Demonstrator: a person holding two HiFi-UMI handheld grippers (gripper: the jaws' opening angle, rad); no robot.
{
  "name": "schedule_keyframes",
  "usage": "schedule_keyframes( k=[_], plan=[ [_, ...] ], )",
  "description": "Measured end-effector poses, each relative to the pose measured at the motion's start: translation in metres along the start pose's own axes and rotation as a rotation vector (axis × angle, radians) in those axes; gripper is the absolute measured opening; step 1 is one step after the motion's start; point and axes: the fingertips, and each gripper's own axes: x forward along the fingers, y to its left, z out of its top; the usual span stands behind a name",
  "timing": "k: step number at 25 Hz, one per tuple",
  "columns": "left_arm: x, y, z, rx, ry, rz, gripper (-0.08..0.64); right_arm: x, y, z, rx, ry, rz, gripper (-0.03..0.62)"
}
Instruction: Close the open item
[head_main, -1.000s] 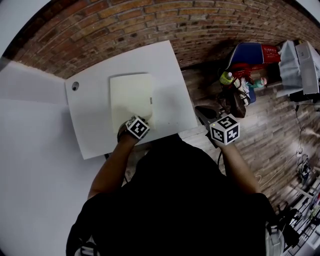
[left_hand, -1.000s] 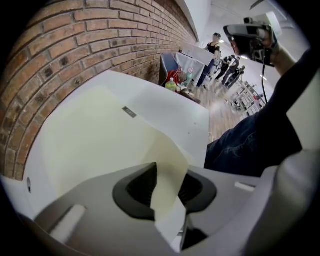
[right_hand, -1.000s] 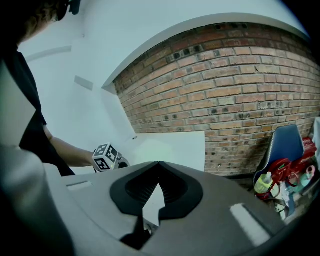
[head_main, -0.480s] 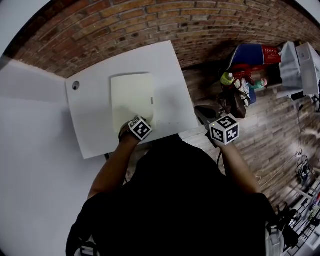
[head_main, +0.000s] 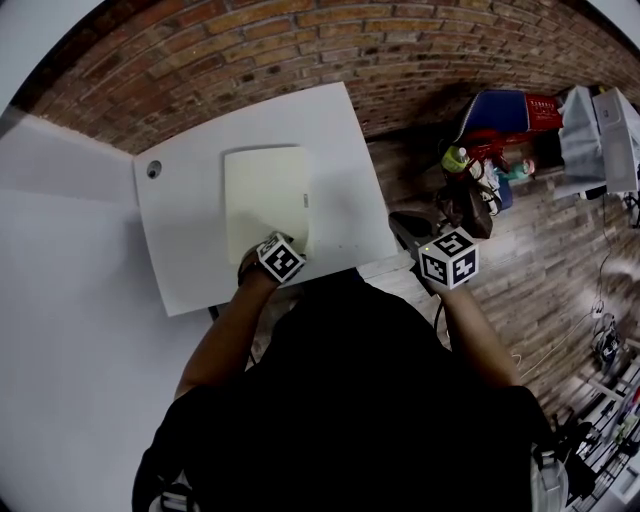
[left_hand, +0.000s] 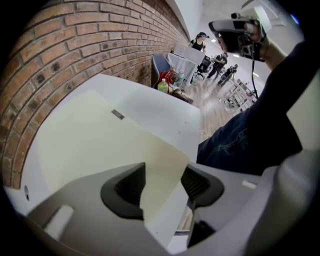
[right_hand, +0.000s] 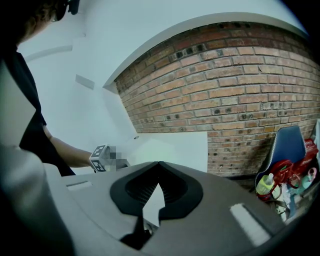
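left tool (left_hand: 162, 184): open, jaws just been opening, near corner of folder (head_main: 265, 190) loose between them.
folder: lies lengthwise ahead of left tool on desk (head_main: 180, 245).
right tool (right_hand: 159, 189): closed, empty, well apart.

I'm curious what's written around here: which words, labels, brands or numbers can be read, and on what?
Nothing can be read.
Grey tag on the cream folder: too small.
Bottle label: blurred.
Marker cubes: black-and-white squares, no letters.
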Motion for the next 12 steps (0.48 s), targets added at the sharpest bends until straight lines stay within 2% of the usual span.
schedule_keyframes(
  k=[5, 12],
  plan=[
    [-0.0014, -0.0067, -0.0006, -0.005, -0.026, -0.031, 0.249, 0.0017, 0.0029, 0.0001, -0.005, 0.007, 0.008, 0.002],
    [-0.0018, -0.0048, -0.0023, -0.077, -0.057, -0.047, 0.256, 0.0044, 0.0045, 0.001, -0.015, 0.012, 0.015, 0.002]
  ],
)
